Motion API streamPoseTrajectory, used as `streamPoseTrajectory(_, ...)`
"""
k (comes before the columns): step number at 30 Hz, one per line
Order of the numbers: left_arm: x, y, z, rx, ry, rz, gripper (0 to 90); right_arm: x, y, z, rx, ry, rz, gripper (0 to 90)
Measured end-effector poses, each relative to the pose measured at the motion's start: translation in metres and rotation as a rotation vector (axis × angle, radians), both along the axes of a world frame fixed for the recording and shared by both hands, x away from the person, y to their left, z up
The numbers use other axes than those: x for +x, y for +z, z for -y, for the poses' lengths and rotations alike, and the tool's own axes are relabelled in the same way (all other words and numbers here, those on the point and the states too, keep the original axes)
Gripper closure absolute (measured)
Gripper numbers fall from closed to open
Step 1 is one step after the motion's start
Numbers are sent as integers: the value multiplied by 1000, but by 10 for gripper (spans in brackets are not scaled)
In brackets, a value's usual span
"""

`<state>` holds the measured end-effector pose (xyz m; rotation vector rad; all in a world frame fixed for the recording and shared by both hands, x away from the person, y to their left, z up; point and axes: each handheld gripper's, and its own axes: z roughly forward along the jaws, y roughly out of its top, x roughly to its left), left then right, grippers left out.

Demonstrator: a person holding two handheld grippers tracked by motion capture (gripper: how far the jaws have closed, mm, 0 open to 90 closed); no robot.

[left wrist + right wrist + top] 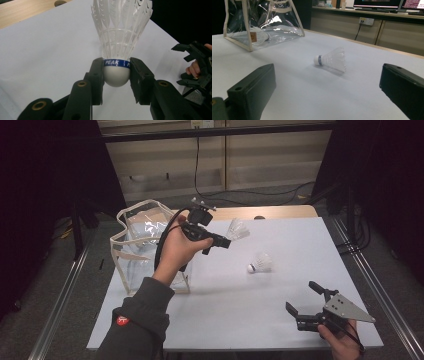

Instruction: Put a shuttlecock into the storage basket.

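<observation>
We judge the held shuttlecock (117, 45) very light and fragile; feather skirt thin and crushable, cork base rounded, firm, a little slick; best hold is at the cork by the blue band, which is where the left gripper (116, 75) has it, jaws clamped on either side, skirt pointing away from the hand. In the high view the left gripper (225, 240) is raised over the far-left part of the white table (240, 315), just right of the clear bag (135, 250). A second shuttlecock (260, 263) lies on its side mid-table; from the right gripper (327, 92) it sits ahead, between the jaws' line, well apart; those jaws stand wide apart, holding nothing; right gripper (302, 306) low at near right.
</observation>
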<state>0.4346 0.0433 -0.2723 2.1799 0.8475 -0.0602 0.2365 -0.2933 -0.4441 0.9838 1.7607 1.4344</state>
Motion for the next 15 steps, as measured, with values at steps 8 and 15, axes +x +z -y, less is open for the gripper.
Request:
streamPoseTrajectory(8, 0, 7, -3, -2, 8, 4, 652, 0, 0, 0, -1, 1, 0, 5)
streamPoseTrajectory(15, 2, 12, -7, 5, 12, 6, 652, 0, 0, 0, 0, 1, 0, 5)
